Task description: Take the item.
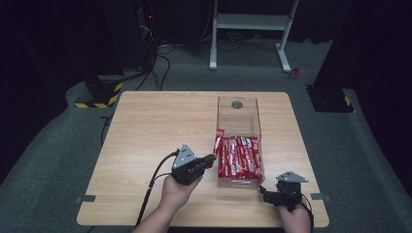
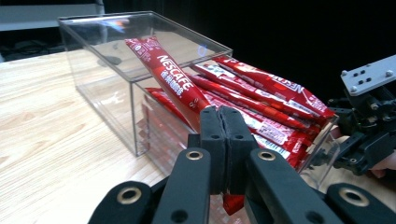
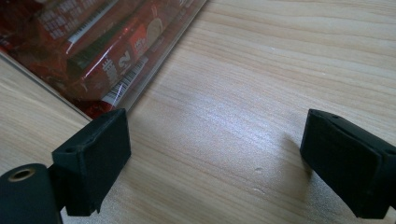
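Nescafé sachet pinched at its lower end in left gripper jaws, leaning over clear box rim on desk. Light, floppy, slick foil; grip near an end seam. Right gripper jaws wide, empty.

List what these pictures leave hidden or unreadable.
- Lower end of the held sachet: left gripper view, covered by the left tool.
- Sachet count in the clear box: high view, too small, overlapping.
- Right tool: right gripper view, its body cut off by the bottom edge.
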